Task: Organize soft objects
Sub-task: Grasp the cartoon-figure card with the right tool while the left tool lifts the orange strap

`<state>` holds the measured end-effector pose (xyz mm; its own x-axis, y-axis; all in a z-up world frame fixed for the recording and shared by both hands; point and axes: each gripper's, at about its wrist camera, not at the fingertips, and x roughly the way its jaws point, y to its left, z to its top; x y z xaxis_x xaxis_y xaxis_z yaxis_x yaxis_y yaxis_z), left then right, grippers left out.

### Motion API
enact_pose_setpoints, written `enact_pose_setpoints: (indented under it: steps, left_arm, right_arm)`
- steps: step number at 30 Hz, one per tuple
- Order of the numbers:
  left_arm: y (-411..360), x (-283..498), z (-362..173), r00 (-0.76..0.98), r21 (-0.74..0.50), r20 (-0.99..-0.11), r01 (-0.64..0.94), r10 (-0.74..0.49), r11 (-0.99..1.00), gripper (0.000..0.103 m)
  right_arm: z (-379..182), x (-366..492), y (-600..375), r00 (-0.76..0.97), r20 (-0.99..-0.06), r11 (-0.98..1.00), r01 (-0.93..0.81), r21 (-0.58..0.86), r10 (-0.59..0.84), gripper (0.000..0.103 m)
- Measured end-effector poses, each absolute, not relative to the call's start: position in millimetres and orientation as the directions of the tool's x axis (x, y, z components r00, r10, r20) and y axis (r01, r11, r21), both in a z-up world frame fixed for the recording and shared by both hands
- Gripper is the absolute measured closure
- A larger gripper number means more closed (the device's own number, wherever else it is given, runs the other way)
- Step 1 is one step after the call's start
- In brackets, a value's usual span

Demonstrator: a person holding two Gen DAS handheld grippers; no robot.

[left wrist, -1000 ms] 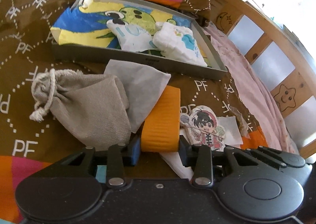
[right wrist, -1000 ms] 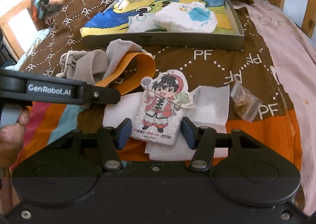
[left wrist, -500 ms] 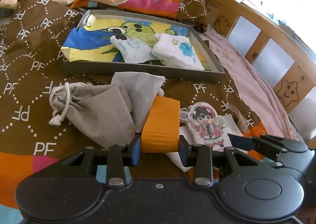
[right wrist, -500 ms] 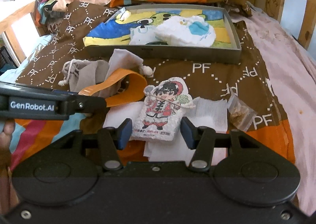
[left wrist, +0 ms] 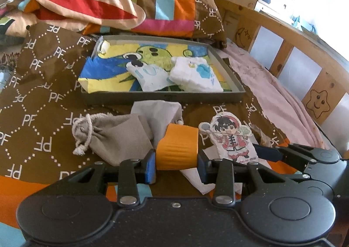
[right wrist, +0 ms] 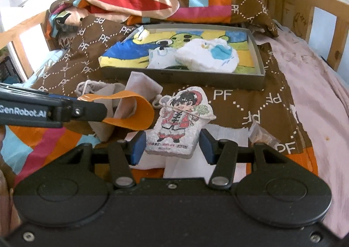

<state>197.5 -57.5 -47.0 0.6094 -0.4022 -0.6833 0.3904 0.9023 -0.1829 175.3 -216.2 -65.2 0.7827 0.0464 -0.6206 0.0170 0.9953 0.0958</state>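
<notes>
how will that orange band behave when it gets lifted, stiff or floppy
Probably floppy: the orange band curls into a loose loop where the left hand-held gripper clamps it. It looks thin and ribbon-like, so likely light. Its free loop sits against the grey drawstring pouch and may drag that cloth along.

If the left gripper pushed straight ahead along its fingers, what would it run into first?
The left gripper, shut on the orange band, points toward the grey drawstring pouches; those probably come first, then the grey tray. Depth is uncertain.
</notes>
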Motion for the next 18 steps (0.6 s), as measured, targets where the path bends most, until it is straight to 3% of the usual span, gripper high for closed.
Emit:
enact_pose_setpoints:
  steps: [7,18]
  left_arm:
    - [-53,193,-28,0.645,-0.179,-0.652,0.379,-0.398,0.908,0.063]
    - [-65,203,11,0.719,-0.127,-0.568,0.403,-0.399,0.906,0.063]
  right_arm:
    - [-60,168,-219,0.810,-0.585,0.995,0.020,0.102,0.044,0.059]
    - [-30,162,-224,0.889,-0.457,0.998,0.004,0.070,0.029,0.058]
